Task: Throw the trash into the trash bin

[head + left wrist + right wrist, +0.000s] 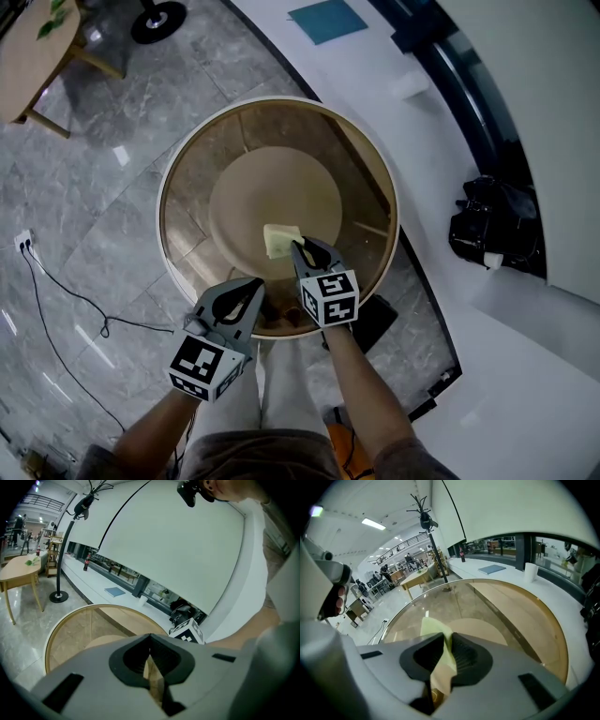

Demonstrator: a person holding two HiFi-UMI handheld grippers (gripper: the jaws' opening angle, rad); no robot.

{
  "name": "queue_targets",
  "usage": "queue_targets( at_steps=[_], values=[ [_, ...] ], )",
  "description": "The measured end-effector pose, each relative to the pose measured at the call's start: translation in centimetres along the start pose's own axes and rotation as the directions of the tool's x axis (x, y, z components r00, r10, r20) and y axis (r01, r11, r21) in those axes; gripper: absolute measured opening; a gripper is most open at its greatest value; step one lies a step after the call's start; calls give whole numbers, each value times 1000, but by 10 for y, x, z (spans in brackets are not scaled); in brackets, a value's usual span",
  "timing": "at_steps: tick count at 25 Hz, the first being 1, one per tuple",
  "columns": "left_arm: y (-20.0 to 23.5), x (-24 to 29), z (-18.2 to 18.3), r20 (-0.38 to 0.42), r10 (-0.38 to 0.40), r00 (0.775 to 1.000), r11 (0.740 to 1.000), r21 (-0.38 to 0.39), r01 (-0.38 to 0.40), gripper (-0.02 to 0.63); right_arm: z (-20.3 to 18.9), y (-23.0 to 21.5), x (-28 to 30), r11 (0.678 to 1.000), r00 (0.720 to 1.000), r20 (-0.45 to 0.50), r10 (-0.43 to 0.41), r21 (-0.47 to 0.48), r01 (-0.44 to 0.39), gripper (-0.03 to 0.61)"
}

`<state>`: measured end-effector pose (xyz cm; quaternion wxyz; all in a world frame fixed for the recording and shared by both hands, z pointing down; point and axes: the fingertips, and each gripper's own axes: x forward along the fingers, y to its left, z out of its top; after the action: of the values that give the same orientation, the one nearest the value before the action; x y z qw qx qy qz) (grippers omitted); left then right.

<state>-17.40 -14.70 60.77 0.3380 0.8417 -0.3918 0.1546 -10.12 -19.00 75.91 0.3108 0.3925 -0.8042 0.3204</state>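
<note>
Head view, crumpled paper [281, 240], round glass table [202, 169]

grey marble floor [112, 216], wooden side table [28, 66]

Head view steeply down over round table [197, 178]; both gripper views close, low, sharing it.

One round glass table [202, 169] carries one yellow paper scrap [279, 239], with two grippers at its near edge: the left gripper [257, 280] and the right gripper [299, 246]. Beyond the table are one blue pad [327, 19], one white cup [410, 84] and one black bag [492, 225]. To the table's left are one wooden table [28, 66], one black stand base [157, 21] and one floor cable [66, 309].
</note>
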Motion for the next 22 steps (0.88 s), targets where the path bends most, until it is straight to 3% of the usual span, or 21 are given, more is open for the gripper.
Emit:
queue_targets(
  at_steps=[2, 11, 22],
  values=[
    [0, -1, 1, 2, 1, 1000, 1000, 3, -1, 14, 0, 2, -2, 1000, 1000, -3, 2, -4, -2, 44],
    [-15, -12, 16, 4, 2, 1000, 1000, 19, -2, 14, 17, 15, -26, 1000, 1000, 19, 11, -13, -11, 37],
    [-73, -79, 80, 55, -7, 998, 999, 39, 5, 14, 70, 59, -136, 1000, 995, 97, -1, -24, 3, 37]
  ],
)
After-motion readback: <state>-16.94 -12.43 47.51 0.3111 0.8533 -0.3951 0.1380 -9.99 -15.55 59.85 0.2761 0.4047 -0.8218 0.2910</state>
